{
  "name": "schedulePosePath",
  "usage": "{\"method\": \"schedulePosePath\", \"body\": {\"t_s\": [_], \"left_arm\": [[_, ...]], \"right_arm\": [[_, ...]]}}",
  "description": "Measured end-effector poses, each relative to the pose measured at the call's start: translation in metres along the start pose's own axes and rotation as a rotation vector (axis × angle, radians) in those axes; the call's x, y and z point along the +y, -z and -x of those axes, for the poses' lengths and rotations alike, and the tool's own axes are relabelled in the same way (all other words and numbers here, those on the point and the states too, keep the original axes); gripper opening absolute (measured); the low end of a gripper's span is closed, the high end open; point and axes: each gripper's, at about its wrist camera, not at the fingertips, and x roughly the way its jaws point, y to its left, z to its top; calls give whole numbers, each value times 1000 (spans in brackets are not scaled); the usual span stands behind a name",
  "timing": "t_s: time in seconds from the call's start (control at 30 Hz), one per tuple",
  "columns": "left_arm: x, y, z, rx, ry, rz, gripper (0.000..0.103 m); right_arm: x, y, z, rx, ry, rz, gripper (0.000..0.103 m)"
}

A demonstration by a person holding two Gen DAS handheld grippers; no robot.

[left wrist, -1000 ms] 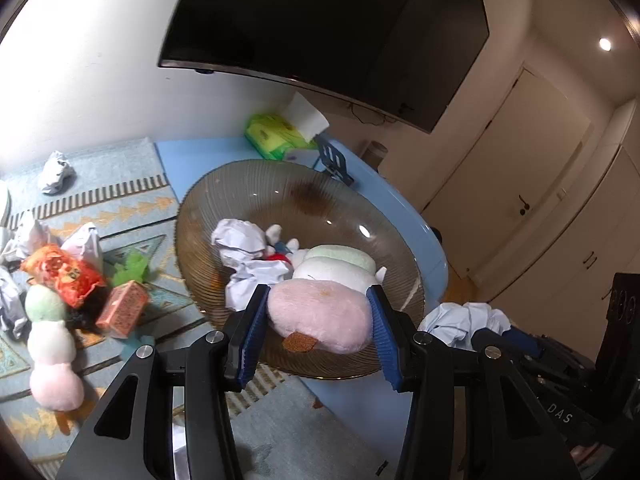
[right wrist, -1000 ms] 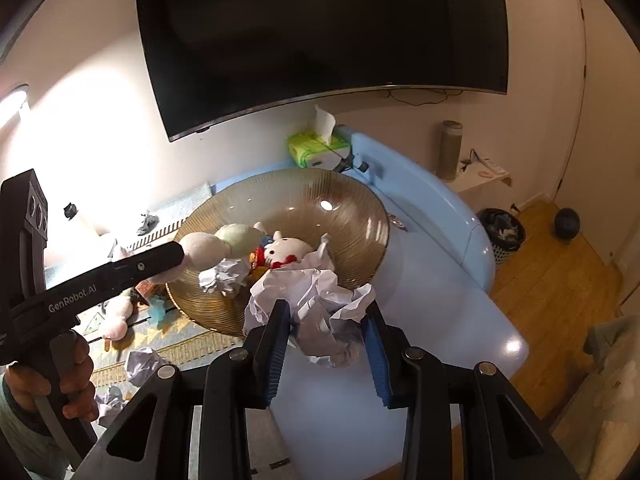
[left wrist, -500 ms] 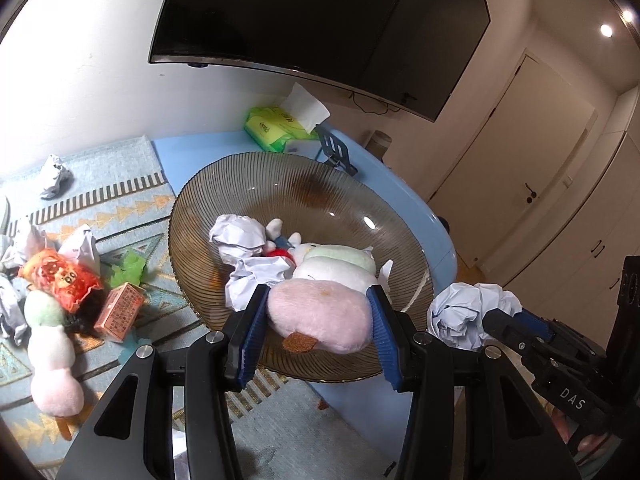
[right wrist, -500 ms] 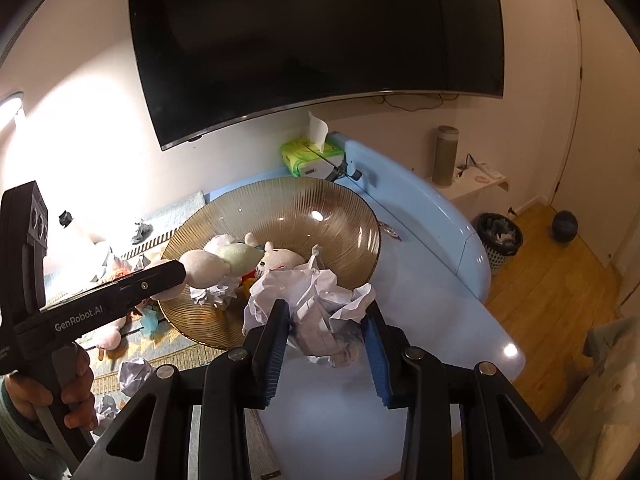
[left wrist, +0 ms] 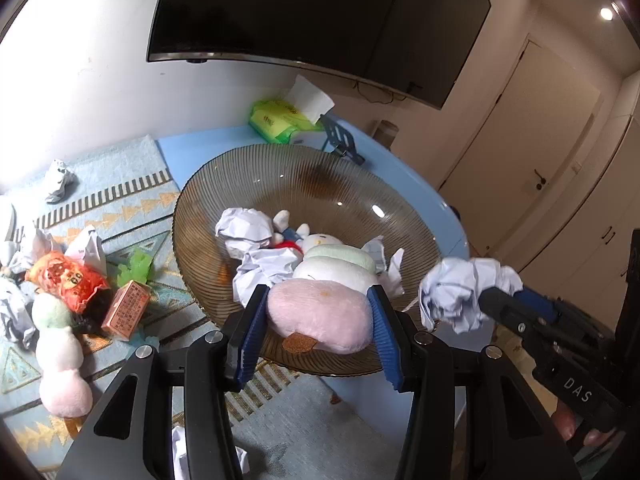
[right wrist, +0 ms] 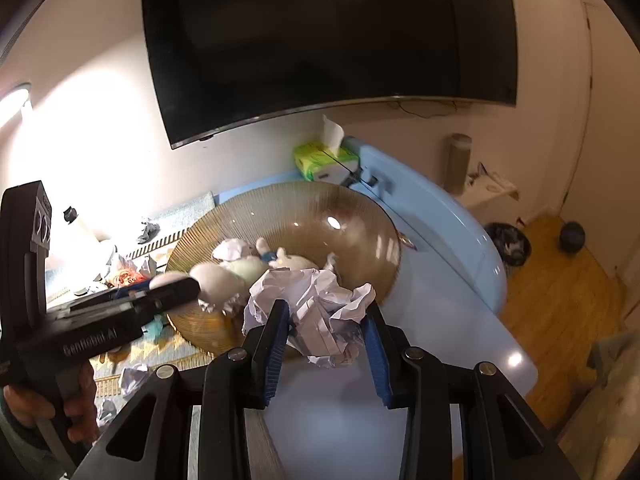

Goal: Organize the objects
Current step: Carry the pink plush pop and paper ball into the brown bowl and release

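The left gripper (left wrist: 318, 320) clamps the pink end of a three-ball plush (left wrist: 320, 312), whose long axis runs away from the camera into the ribbed glass bowl (left wrist: 240, 184), green end farthest. The right gripper (right wrist: 326, 336) grips a crumpled paper ball (right wrist: 316, 304) just at the bowl's near rim, possibly above it. A white plush toy (left wrist: 316, 242) and paper wads (left wrist: 244, 224) crowd the bowl.

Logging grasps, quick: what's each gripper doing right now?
Left gripper: shut on the plush toy over the glass bowl.
Right gripper: shut on the crumpled paper.
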Motion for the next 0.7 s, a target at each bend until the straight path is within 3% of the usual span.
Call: {"method": "schedulePosePath", "body": {"t_s": [0.1,0.17,0.23,0.3,0.4,0.53,0.7], "left_arm": [[2,1,-2,21,-15,11,50],[4,2,-1,39,-15,19,55],[5,2,3,45,-10,26,74],[7,1,10,26,-24,45,103],[13,2,22,-14,-25,89,102],[28,4,30,-8,-47,153,102],[41,8,48,-24,-103,149,102]], "right_arm": [[7,-2,-11,-3,1,26,36],[11,-2,-19,6,14,47,46],[15,1,-23,9,50,76,66],[17,5,-19,-21,83,89,74],[15,9,-11,-40,88,86,79],[5,14,-5,-21,84,47,79],[-7,22,3,2,72,-38,79]]}}
